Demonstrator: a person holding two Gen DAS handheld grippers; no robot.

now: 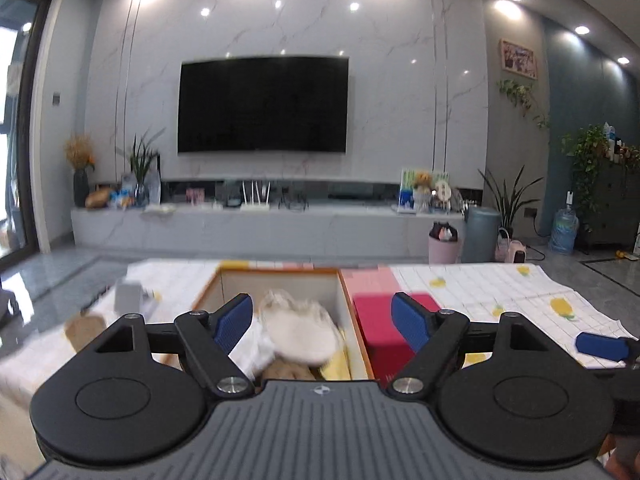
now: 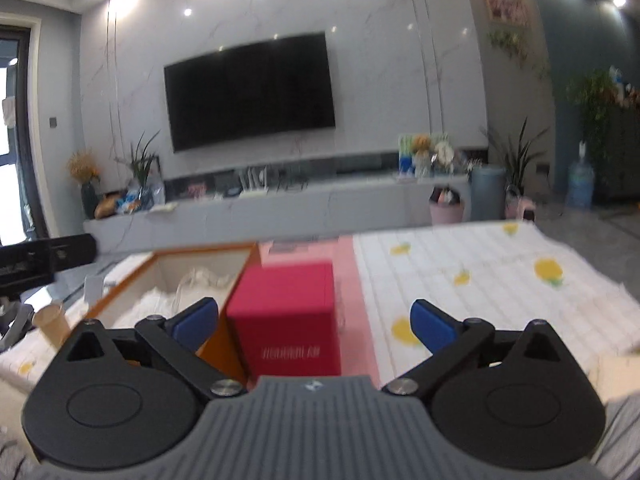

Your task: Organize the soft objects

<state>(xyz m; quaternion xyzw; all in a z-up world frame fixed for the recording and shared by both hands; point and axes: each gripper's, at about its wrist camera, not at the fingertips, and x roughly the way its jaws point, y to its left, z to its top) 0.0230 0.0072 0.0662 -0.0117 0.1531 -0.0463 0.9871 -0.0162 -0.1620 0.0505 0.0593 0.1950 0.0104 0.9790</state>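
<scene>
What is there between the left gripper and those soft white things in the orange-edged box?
Nothing visible. The left gripper is open and empty, with the soft white things right ahead inside the open-topped box. The red box stands off to the right.

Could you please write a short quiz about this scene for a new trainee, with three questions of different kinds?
1. True or false: the left gripper is clamped on a soft item.
2. What stands directly right of the open box? A) a blue bucket B) a red box C) a green bottle
3. Fill in: the cream cloth bag lies ____ the open box.

Key: 1. False; both it and the right gripper stand open and hold nothing. 2. B. 3. inside.
</scene>
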